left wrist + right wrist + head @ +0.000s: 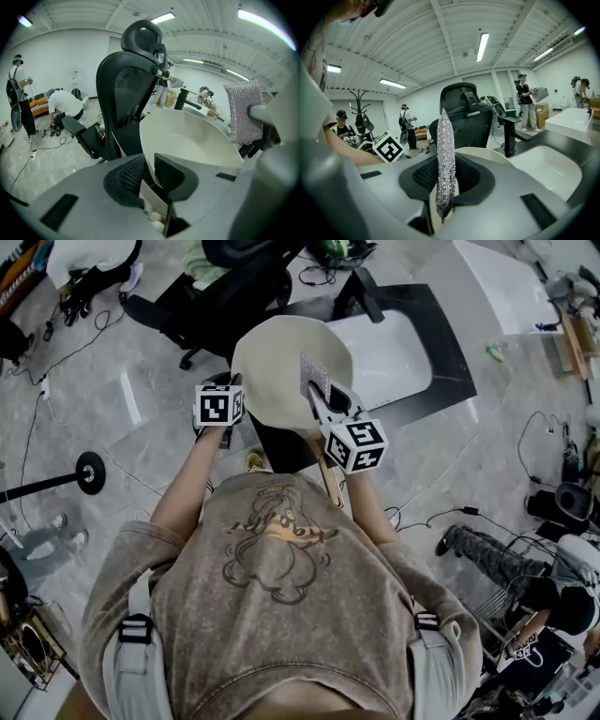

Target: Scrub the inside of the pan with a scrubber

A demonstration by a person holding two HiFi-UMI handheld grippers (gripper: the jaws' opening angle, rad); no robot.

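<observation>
Left gripper view shows the left gripper [149, 169] pinching the rim of the cream pan [197, 140], which is held tilted before a black office chair [126, 89]. Jaws of the right gripper [445, 180] clamp the silvery scrubber [445, 150] edge-on. Head view puts the scrubber against the pan's inside, near a white sink [394, 357].
</observation>
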